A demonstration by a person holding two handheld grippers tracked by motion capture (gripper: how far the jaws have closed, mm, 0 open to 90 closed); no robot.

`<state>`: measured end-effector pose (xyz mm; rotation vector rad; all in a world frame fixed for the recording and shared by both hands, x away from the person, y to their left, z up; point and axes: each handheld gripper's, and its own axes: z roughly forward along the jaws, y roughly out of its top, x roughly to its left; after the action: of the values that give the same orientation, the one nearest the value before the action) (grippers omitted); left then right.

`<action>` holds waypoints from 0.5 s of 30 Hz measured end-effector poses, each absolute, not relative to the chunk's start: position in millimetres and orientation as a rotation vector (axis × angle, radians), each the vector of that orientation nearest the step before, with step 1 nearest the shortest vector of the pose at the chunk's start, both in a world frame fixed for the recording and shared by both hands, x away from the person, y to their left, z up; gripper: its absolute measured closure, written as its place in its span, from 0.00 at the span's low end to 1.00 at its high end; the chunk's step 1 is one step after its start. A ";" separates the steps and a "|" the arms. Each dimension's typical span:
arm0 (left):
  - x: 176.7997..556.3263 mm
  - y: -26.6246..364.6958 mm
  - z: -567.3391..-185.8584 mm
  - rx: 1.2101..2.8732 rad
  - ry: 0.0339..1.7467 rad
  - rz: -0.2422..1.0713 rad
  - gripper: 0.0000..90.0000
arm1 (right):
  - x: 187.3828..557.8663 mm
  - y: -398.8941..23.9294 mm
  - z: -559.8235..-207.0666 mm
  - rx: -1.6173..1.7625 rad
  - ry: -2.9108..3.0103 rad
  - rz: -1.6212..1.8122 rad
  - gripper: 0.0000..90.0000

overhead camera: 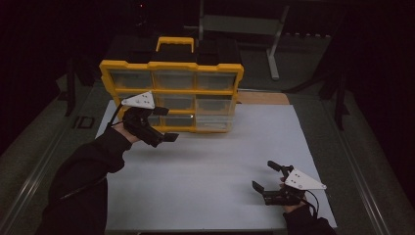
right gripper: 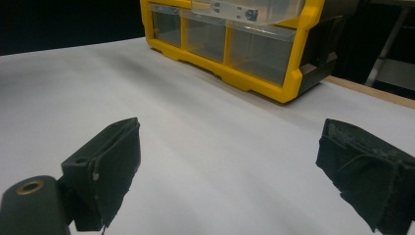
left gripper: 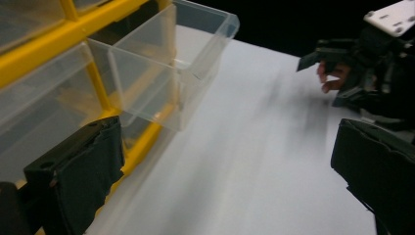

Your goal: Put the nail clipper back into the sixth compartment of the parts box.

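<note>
Yellow drawer cabinet [overhead camera: 171, 95] beside released left tongs [overhead camera: 164, 132]; right tongs [overhead camera: 266, 176] released.

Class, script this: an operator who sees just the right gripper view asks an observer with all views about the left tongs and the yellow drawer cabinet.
Operator: Where are the left tongs?
Observer: The left tongs are open, holding nothing, in front of the left side of the drawer cabinet.
Operator: Is any drawer out?
Observer: Yes, a clear drawer is pulled out beside them; it looks empty.
Operator: Could the cabinet be carried?
Observer: A yellow handle sits on its top.
</note>
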<state>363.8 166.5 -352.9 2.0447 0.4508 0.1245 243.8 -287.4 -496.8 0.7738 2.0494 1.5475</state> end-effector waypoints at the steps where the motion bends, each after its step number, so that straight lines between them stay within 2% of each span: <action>1: 361.8 167.8 -355.3 2.040 0.449 0.115 0.00 | 243.9 -287.4 -496.7 0.775 2.049 1.549 0.10; 15: 335.0 185.3 -392.5 2.002 0.472 0.087 0.00 | 244.3 -286.8 -496.8 0.772 2.048 1.550 0.10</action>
<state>335.0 185.3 -392.5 2.0025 0.4719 0.0874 244.3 -286.8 -496.8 0.7725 2.0484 1.5495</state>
